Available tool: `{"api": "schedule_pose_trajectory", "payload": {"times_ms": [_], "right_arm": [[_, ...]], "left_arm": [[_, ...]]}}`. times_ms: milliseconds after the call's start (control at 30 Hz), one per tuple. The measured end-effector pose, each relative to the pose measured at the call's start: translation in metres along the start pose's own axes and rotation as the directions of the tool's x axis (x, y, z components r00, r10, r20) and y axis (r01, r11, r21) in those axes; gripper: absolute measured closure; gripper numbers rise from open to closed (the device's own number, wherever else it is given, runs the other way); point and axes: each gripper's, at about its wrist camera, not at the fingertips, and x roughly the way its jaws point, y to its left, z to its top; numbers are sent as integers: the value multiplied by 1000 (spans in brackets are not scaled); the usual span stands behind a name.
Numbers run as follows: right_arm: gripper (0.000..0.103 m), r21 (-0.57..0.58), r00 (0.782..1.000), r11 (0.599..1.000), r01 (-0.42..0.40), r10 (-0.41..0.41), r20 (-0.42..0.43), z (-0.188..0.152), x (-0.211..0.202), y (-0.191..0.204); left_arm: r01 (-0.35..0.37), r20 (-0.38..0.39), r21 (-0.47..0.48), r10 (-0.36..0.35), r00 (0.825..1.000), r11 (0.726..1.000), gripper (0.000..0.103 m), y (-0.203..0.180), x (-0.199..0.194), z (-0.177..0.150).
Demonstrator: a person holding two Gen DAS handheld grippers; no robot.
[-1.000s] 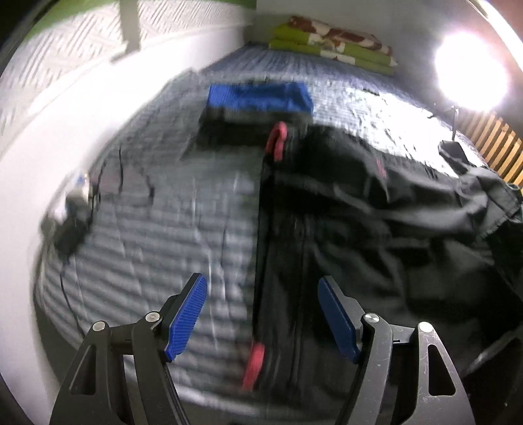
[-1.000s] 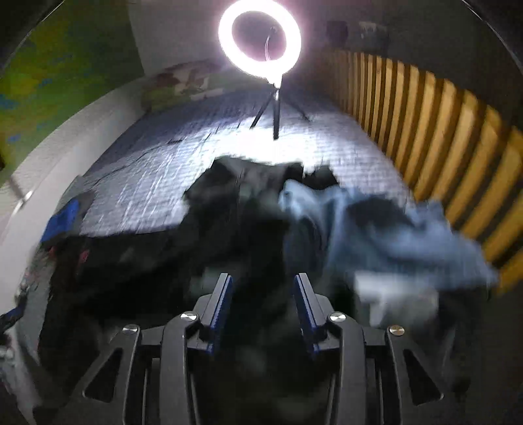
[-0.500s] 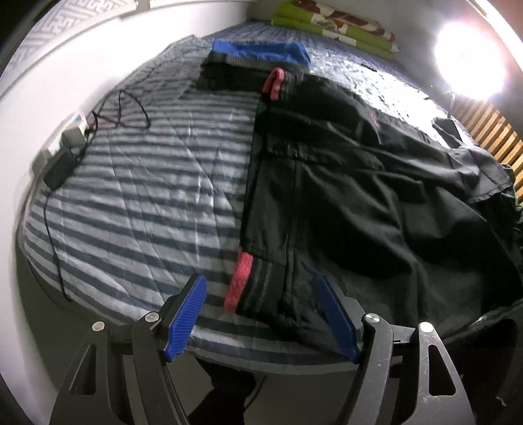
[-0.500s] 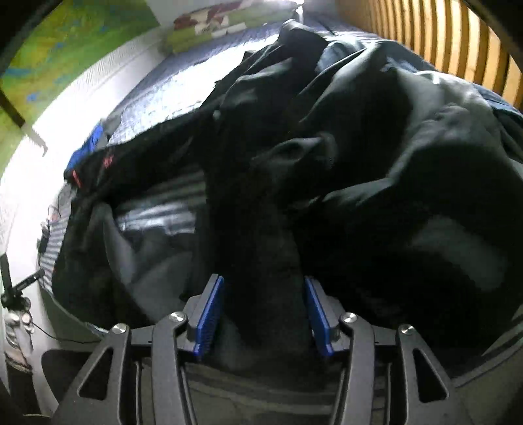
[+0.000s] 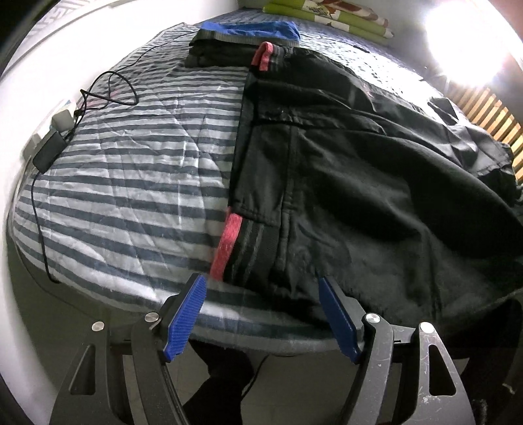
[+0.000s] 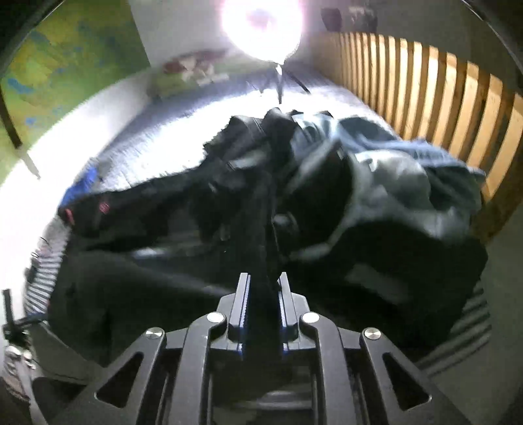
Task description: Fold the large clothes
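Black jacket (image 5: 343,183) spread across the striped bedcover (image 5: 130,183), red-trimmed cuff (image 5: 227,240) lying near the bed's front edge, second red cuff (image 5: 263,57) farther back. Folded blue and dark clothes (image 5: 245,36) stacked just beyond that cuff. Left gripper (image 5: 263,314) hovering with blue pads wide apart, the jacket's hem between them but unpressed. Right gripper (image 6: 263,294) closing to a narrow gap, a ridge of black fabric (image 6: 266,248) pinched between the fingers. Bluish garment (image 6: 408,170) bunched beside the wooden slats (image 6: 441,91). Ring light (image 6: 261,26) glaring behind; charger cable (image 5: 108,88) at the bed's left side.
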Motion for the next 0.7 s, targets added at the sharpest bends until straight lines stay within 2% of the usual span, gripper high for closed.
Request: {"api": "schedule_pose_trajectory", "payload": {"times_ms": [133,233,300,333,433,500,600,700], "right_arm": [[86,-67,999,997,44,-43,6,-21,-6,6],[73,-215,1000,976,22,-20,15,-35,-15,40],[71,-330,1000,944,11,-1,29,-46,-20,71],[71,-407,999,913,2,12,30,-54,-21,92],[70,-563,996,821,-91,83,-40,-78,-16,140],[70,-620,991,773,-134,99,-91,-89,-3,164],[70,-686,984,706,-179,113,-141,-106,16,198],[70,-706,968,663,-249,143,-208,-116,35,226]], "left_arm": [[-13,-6,15,13,1000,1000,28,3,-4,-9],[-16,0,21,16,1000,1000,28,7,-4,-13],[-27,11,37,27,1000,999,28,4,-4,-14],[-39,22,59,38,999,998,28,0,-5,-15],[-88,27,175,85,996,981,28,-16,-3,-17],[-125,33,247,120,992,961,28,-26,0,-18],[-156,36,305,152,988,940,28,-32,4,-18],[-167,33,366,167,985,915,28,-38,8,-22]]}}
